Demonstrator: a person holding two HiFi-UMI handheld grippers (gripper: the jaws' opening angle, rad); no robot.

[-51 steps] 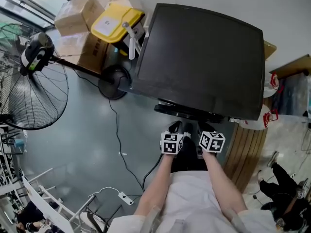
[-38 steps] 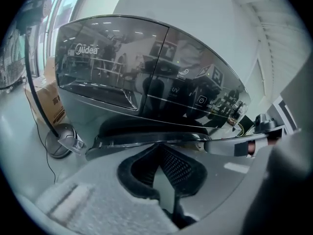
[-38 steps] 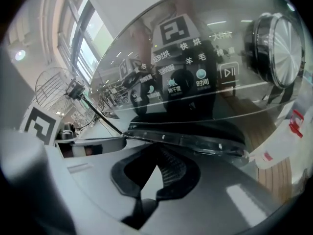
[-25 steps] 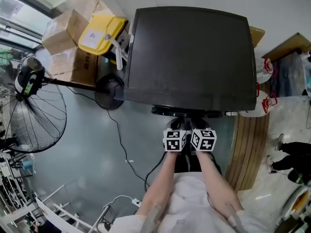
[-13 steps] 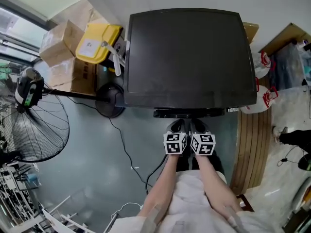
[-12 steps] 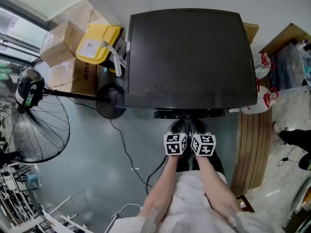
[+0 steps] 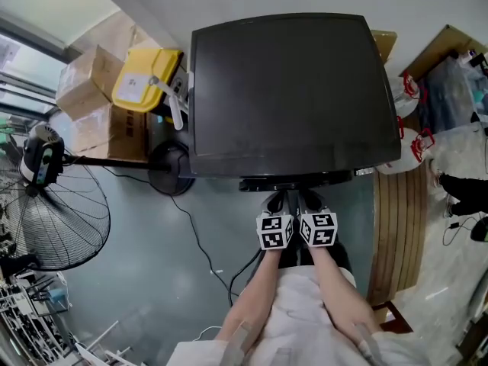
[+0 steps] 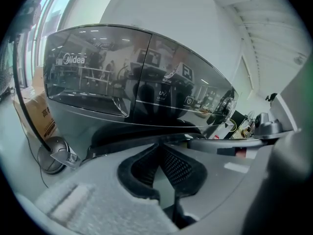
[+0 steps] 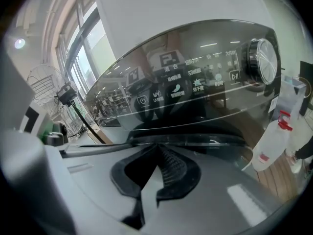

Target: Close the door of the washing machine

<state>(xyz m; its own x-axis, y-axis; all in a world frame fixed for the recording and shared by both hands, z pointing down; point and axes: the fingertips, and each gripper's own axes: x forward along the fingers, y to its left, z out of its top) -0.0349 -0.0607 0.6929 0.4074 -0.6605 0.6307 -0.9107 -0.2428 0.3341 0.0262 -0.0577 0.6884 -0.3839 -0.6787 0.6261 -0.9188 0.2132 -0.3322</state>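
It looked like a storeroom or workshop: stacked cardboard boxes (image 7: 82, 90), a big pedestal fan (image 7: 61, 213), a cable (image 7: 200, 242) trailing over the bare floor (image 7: 137, 280).

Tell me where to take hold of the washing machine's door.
Probably the protruding front rim of the dark curved door, coming straight from the front: it juts out under the glossy black washing machine's control panel, leaving an edge exposed.

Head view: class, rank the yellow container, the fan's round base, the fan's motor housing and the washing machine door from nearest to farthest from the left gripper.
1. Washing machine door, just ahead of the left gripper.
2. Fan's round base, on the floor, left.
3. Yellow container, upper left.
4. Fan's motor housing, far left.
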